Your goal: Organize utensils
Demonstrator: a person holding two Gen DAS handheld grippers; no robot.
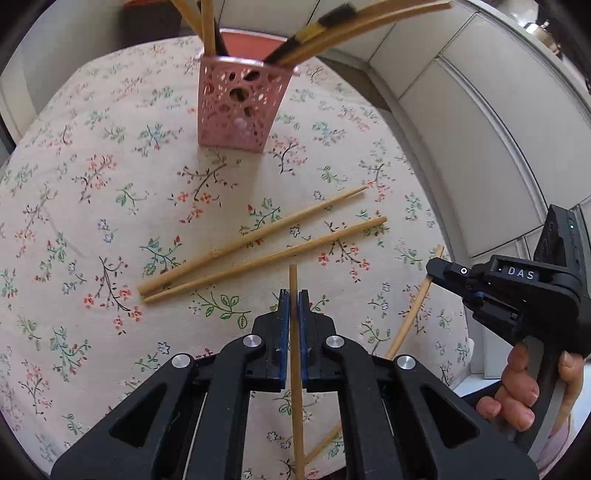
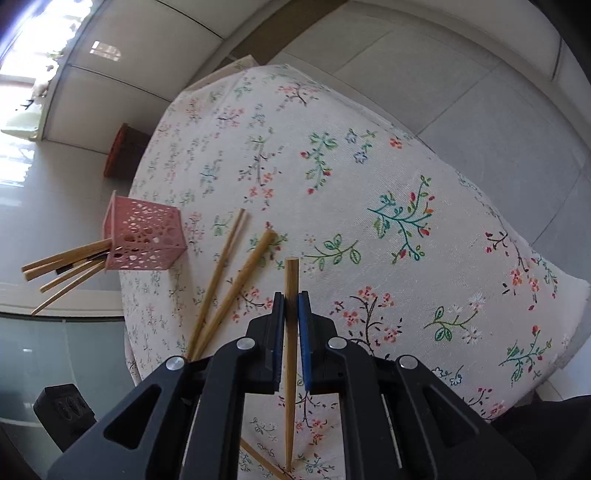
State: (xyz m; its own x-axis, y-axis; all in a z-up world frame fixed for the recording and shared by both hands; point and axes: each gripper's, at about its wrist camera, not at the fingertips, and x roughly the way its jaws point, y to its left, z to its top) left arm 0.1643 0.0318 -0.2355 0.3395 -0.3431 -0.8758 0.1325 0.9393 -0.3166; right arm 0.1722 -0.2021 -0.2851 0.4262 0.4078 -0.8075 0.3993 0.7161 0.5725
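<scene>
My left gripper [image 1: 294, 299] is pinching a single wooden chopstick [image 1: 295, 369] between its blue pads [image 1: 282, 321], the stick running straight up along the fingers with its tip poking out just past them. My right gripper [image 2: 291, 301] is likewise clamped on another chopstick [image 2: 291, 332], whose blunt end stands out above the pads while its pointed end reaches down toward the cloth. In the left wrist view the right gripper [image 1: 436, 267] shows at the far right edge, held in my hand [image 1: 524, 391]. The bench is covered by a floral tablecloth [image 1: 92, 206]. On it, ahead of my left gripper, two loose chopsticks [image 1: 258, 247] lie side by side, almost touching at their near ends and spreading slightly toward the far ends. Beyond them a pink perforated utensil holder [image 1: 240, 110] stands upright on the cloth, and several chopsticks [image 1: 354, 26] lean out of its open top, along with a dark-handled piece I cannot identify. One more chopstick [image 1: 413, 306] lies slanted on the cloth near the bench's right edge, partly hidden behind my left gripper.
</scene>
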